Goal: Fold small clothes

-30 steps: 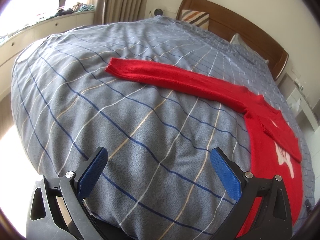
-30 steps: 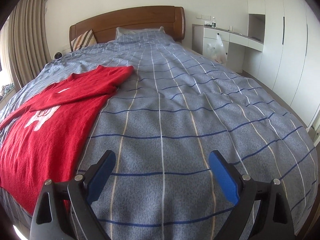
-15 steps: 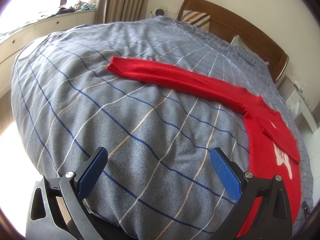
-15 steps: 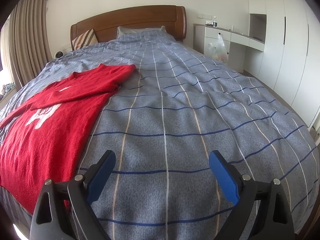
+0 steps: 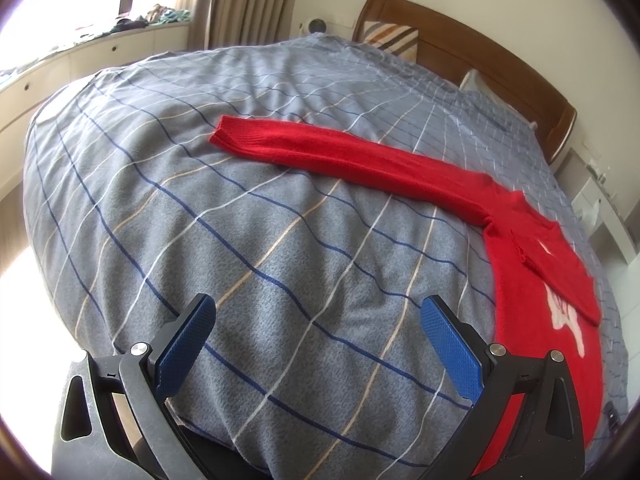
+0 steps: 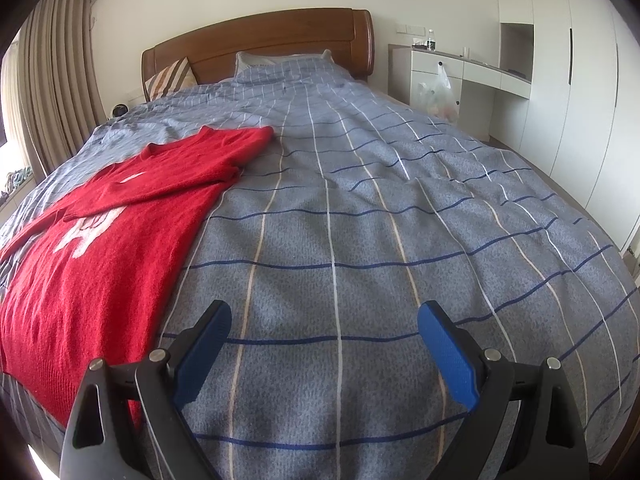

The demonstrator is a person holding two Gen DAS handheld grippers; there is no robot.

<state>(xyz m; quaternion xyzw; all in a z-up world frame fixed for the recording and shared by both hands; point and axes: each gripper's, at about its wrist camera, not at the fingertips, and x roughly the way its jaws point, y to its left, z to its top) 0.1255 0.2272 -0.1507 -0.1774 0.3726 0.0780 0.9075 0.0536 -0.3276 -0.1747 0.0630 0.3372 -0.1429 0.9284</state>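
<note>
Red sweater (image 5: 532, 280) lay flat on the bed (image 5: 280, 240), out at about 2 o'clock from the left gripper (image 5: 316, 344) and around 10 o'clock from the right gripper (image 6: 324, 344). One sleeve (image 5: 340, 156) stretched straight out toward 12 in the left view, other one already tucked across the chest. Both grippers hovered wide open over bare quilt, holding nothing. Looked like soft, light, floppy knit, probably stretchy and prone to sagging when lifted. Best bet: pinch the cuff (image 5: 228, 136) of that long sleeve, or the hem corners.

Both wrist views: bed (image 5: 280, 240), foot-end
</note>
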